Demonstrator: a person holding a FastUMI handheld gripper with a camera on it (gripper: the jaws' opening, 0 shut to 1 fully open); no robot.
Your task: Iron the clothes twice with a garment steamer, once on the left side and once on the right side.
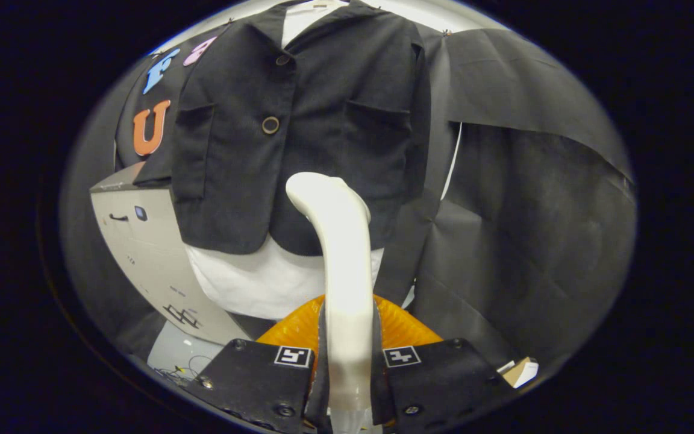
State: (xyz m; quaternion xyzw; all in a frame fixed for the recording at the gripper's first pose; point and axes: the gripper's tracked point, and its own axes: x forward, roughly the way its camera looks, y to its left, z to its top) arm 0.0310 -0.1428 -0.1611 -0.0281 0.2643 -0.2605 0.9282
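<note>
A cream-white garment steamer point(340, 259) stands upright between my fingers, its handle clamped on both sides; my gripper point(347, 355) is shut on it. Its curved head point(318, 190) points at the lower middle of a black jacket point(299, 132) that hangs ahead over a white shirt point(262, 283). The jacket has two chest pockets and two round buttons down its front. The head sits near the jacket's hem, right of the button line; whether it touches the cloth I cannot tell. An orange ribbed part point(401, 325) of the steamer shows just behind my fingers.
A light grey cabinet point(148, 253) stands left of the jacket, with thin wires on the floor below it. Black cloth point(522, 211) covers the wall to the right. A small cardboard box point(520, 371) lies low on the right.
</note>
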